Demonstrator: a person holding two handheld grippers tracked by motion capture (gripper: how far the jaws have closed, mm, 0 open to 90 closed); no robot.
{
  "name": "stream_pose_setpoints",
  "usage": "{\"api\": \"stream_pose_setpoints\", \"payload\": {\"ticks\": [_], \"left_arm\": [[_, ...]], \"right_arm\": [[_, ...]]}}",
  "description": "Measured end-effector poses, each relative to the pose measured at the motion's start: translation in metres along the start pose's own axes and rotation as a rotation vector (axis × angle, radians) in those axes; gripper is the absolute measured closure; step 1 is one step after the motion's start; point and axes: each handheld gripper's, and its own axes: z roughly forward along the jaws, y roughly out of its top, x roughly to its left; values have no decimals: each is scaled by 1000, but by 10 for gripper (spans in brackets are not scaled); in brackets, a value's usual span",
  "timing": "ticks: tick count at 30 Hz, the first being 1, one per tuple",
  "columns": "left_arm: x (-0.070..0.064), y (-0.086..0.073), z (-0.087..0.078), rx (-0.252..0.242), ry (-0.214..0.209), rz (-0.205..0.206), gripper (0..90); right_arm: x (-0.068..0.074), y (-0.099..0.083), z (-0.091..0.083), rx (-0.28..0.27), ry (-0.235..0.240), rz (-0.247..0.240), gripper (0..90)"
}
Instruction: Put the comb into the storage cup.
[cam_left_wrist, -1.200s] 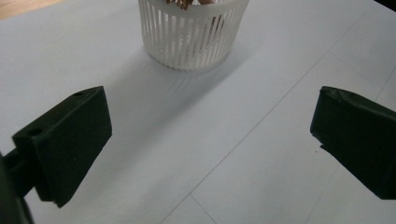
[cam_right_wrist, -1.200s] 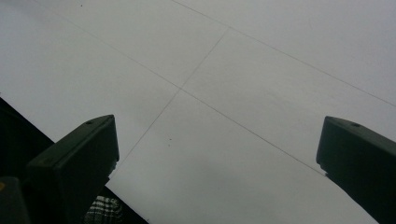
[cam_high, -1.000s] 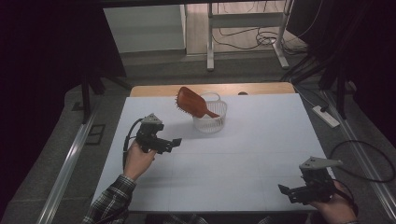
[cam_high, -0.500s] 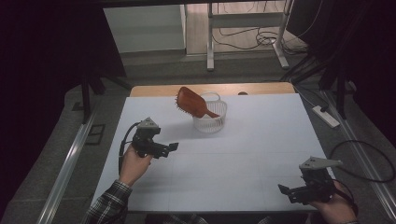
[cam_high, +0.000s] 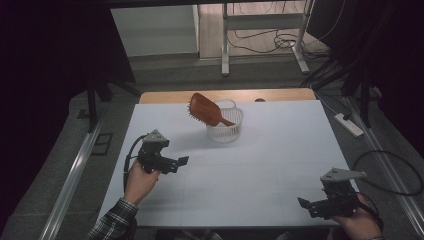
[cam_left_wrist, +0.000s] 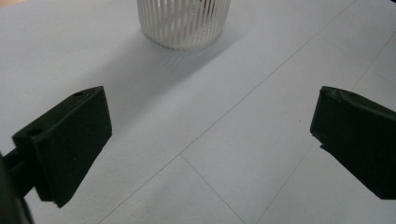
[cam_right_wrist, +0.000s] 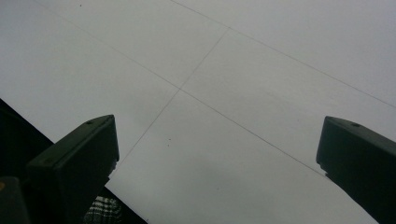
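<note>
Hidden bits first: my left gripper view cuts the white ribbed basket off at the top edge, so I get just its lower wall & base, nothing of what's inside. From the high view the basket sits toward the far middle of the table, w/ a brown hairbrush lying tilted across its rim, paddle head sticking out to the far left, handle end down in the basket; how far the handle goes in I can't tell, & the bristles are too small to make out. My left gripper is held above the table's left part, near side of the basket & apart from it, jaws pointing right; in its own view the jaws stand wide apart w/ bare table between, holding nothing. My right gripper is at the near right corner, well apart from the basket, jaws pointing left, also spread wide over bare table. Right gripper view catches the table's near edge at lower left & a scrap of plaid sleeve below it, rest too dark to read. Table top is white, matte, w/ thin seam lines, a wood strip along the far edge. Room is dim: grey floor, cables, a power strip on the floor at right, metal frame legs beyond the table.
</note>
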Motion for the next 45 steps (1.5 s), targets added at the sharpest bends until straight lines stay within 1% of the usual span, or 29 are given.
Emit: {"api": "stream_pose_setpoints", "payload": {"ticks": [12,33,45], "left_arm": [[-2,-7,-7,3,13,3,0],[-4,-21,-22,-5,20,-24,0],[-7,-28,-28,-2,26,-28,0]], "right_arm": [[0,0,0,2,0,0,0],[0,0,0,4,-2,0,0],[0,0,0,2,-3,2,0]]}}
